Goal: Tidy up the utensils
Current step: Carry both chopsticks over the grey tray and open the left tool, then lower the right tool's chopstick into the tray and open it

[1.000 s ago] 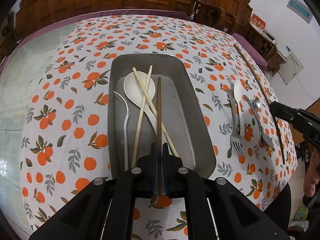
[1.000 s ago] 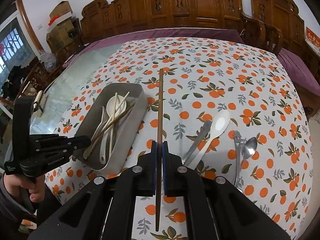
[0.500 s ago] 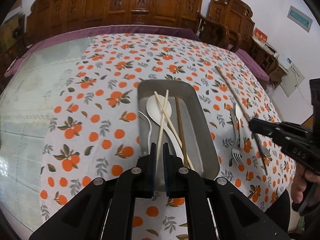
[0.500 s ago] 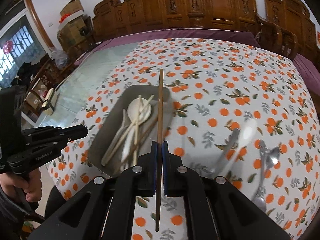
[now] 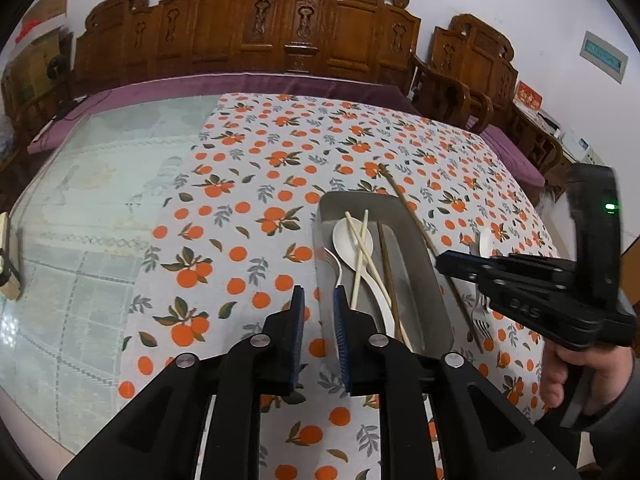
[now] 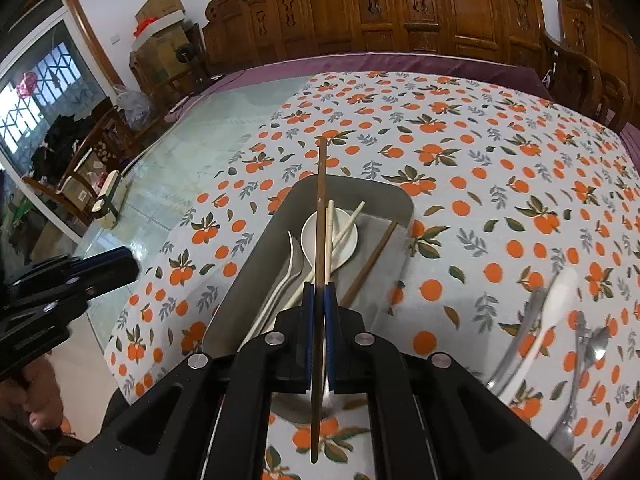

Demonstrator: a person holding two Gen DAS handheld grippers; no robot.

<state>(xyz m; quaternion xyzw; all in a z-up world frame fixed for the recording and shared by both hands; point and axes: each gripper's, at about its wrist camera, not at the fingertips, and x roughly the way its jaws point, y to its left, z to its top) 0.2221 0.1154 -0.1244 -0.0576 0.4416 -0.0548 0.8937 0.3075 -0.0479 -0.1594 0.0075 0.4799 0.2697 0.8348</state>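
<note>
A grey metal tray [image 5: 434, 292] lies on the orange-print cloth. It holds a white spoon [image 5: 352, 236], two pale chopsticks [image 5: 362, 248], a fork [image 5: 336, 264] and a brown chopstick [image 5: 388, 268]. My left gripper [image 5: 319, 292] hangs above the cloth just left of the tray's near end. Its jaws are opening and nothing is between them. My right gripper [image 6: 319, 288] is shut on a second brown chopstick [image 6: 321, 200], held lengthwise above the tray [image 6: 256, 272]. From the left wrist view, the right gripper [image 5: 444, 264] comes in over the tray's right rim.
More cutlery lies on the cloth right of the tray: a white spoon [image 6: 560, 300], a metal fork [image 6: 524, 328] and metal spoons [image 6: 588, 348]. Bare glass tabletop [image 5: 100, 200] lies to the left. Carved wooden chairs [image 5: 256, 32] line the far side.
My left gripper rose and drew back from the tray, leaving the brown chopstick inside; its jaws have parted. My right gripper carried its chopstick leftward until it hangs over the tray.
</note>
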